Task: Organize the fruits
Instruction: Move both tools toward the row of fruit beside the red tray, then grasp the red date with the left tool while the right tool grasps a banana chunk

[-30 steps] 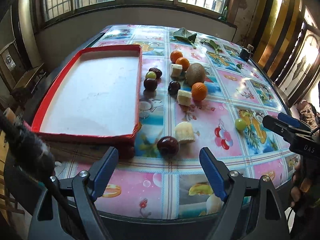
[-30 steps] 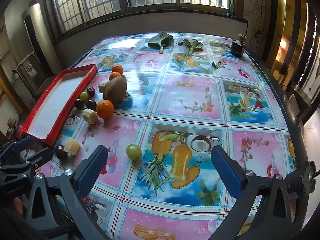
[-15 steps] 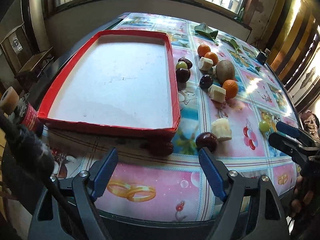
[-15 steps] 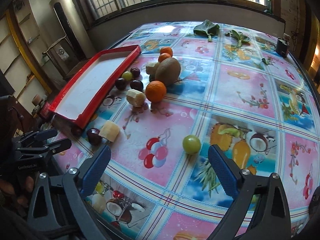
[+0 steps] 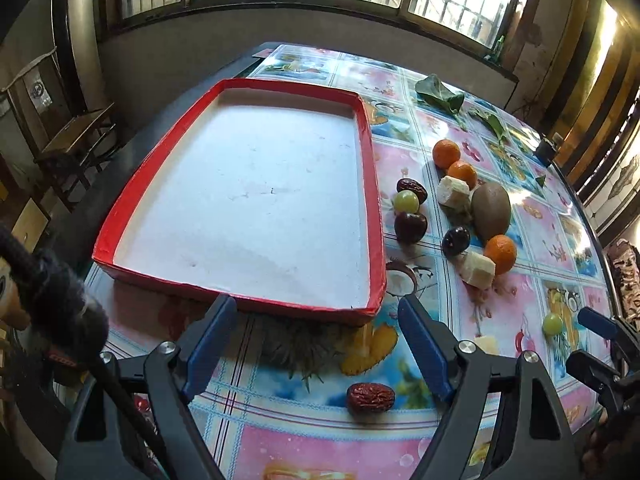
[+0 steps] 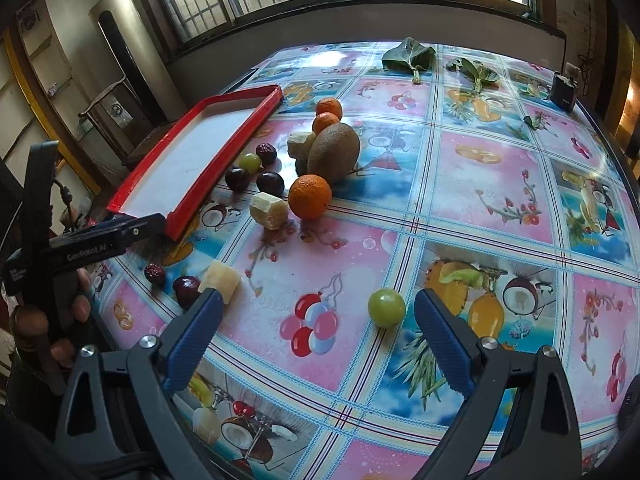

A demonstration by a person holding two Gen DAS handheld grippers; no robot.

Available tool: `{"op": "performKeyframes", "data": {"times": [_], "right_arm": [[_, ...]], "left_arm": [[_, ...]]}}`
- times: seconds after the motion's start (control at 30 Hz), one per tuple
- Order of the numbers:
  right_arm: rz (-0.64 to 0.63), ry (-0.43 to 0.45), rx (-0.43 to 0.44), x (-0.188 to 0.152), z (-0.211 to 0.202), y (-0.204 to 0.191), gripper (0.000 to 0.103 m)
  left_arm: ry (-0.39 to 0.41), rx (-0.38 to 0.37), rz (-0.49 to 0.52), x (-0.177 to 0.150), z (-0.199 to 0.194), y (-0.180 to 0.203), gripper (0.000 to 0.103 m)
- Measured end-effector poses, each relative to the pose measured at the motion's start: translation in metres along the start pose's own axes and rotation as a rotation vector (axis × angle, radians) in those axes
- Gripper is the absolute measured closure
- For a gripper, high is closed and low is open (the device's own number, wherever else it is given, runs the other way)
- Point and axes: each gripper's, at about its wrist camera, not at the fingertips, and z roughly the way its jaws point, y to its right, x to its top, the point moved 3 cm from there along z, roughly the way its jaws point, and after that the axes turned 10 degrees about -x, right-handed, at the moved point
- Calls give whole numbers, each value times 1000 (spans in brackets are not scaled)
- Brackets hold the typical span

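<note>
Fruits (image 6: pixel 310 196) are lying on the tabletop (image 6: pixel 460 184) right of the red tray (image 5: pixel 372 184). Right hand-held gripper (image 6: pixel 316 316), jaws narrowing slightly yet wide apart, is bracketing a green grape (image 6: pixel 386 307). Left hand-held gripper (image 5: pixel 316 320) is standing open, empty.

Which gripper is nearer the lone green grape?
Right. The right gripper has the grape just ahead between its open jaws; the left gripper sits off at the tray corner.

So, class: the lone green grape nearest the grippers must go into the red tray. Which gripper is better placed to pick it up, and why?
Right. The right gripper has open jaws, and the green grape lies just ahead between its fingertips. The left gripper faces the red tray, with the grape off to its side.
</note>
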Motion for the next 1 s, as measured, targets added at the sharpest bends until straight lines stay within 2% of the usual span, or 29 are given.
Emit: {"op": "performKeyframes", "data": {"times": [0.2,0.3,0.37,0.63,0.73,0.8,0.9,1.0], "right_arm": [[-81,7,53,-3,1,-28,7],[-119,9,93,-5,6,-43,21],[-143,9,93,-5,10,-52,36],[-170,-37,103,-4,35,-65,48],[-168,-51,117,-3,43,-69,53],[-162,-54,125,0,48,-71,54],[-168,-45,108,5,50,-72,55],[-166,-46,112,6,51,-71,55]], "left_arm": [[-62,-36,40,-44,-3,20,19],[-68,-35,55,-52,-3,25,19],[-66,-41,55,-51,-1,27,19],[-72,-15,66,-45,8,23,21],[-78,-13,69,-44,12,24,31],[-86,-20,66,-45,15,24,43],[-81,-15,69,-45,16,25,44],[-76,-10,70,-47,15,26,51]]}}
